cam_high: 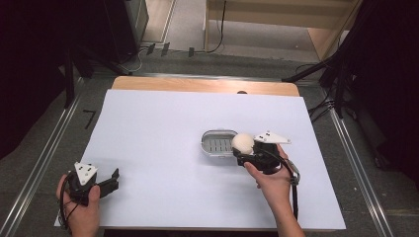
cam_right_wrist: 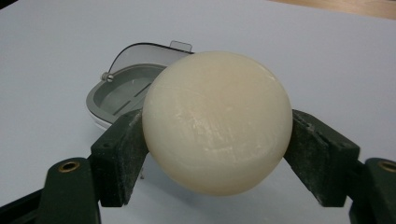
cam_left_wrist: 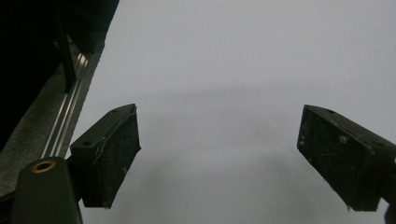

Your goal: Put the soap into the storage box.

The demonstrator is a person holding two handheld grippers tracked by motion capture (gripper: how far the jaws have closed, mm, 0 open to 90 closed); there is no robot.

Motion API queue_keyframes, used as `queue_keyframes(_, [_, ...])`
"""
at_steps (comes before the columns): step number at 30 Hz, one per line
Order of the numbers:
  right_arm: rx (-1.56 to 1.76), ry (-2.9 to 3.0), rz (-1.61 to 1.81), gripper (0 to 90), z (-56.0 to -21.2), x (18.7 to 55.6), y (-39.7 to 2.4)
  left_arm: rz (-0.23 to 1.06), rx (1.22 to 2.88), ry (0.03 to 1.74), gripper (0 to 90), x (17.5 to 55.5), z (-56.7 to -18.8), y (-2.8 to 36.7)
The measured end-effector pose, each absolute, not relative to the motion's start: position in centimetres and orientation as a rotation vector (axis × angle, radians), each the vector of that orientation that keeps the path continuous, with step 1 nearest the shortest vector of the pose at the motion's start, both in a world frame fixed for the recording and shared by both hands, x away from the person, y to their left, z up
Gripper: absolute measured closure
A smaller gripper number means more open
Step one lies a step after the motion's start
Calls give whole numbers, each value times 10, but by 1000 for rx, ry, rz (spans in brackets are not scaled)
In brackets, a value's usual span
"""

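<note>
- Right gripper point(cam_high: 243, 154): held in the person's right hand point(cam_high: 274, 181), jaws clamped on a round cream soap bar point(cam_high: 243, 142). In the right gripper view the soap bar point(cam_right_wrist: 215, 122) sits squarely between the two black pads, one pad pressed against each of its sides, the gripper point(cam_right_wrist: 215, 154) closed only as far as the bar's width allows.
- Soap bar: pale cream, rounded, smooth with faint surface scuffs; no stamp, brand or lettering legible on the face shown.
- Soap dish point(cam_high: 219, 142): grey oval case with a slotted inner tray, lying open on the table just beyond and to the left of the right gripper's jaw tips in the high view. In the right gripper view the soap dish point(cam_right_wrist: 122, 91) lies behind the held bar, partly hidden by it, its clear hinged lid raised at the back. No label readable.
- Left gripper point(cam_high: 112, 180): held in the person's left hand point(cam_high: 81, 200), low over the near left part of the table, well apart from the right gripper and the dish. In the left gripper view its jaws stand wide apart point(cam_left_wrist: 218, 154) with nothing between them.
- Table point(cam_high: 163, 128): covered by a plain white sheet, no writing on it.
</note>
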State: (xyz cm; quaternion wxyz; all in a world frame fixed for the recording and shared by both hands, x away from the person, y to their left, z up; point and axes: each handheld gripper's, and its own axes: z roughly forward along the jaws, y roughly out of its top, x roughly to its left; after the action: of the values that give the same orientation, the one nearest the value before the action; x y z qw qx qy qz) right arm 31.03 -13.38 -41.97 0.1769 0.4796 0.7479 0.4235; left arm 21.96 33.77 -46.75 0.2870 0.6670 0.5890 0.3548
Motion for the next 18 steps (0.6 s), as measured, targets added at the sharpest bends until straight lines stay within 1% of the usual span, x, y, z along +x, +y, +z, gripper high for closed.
queue_keyframes(18, [1338, 2156, 1215, 254, -418, 324, -107, 945, 1782, 1573, 140, 220, -467, 338])
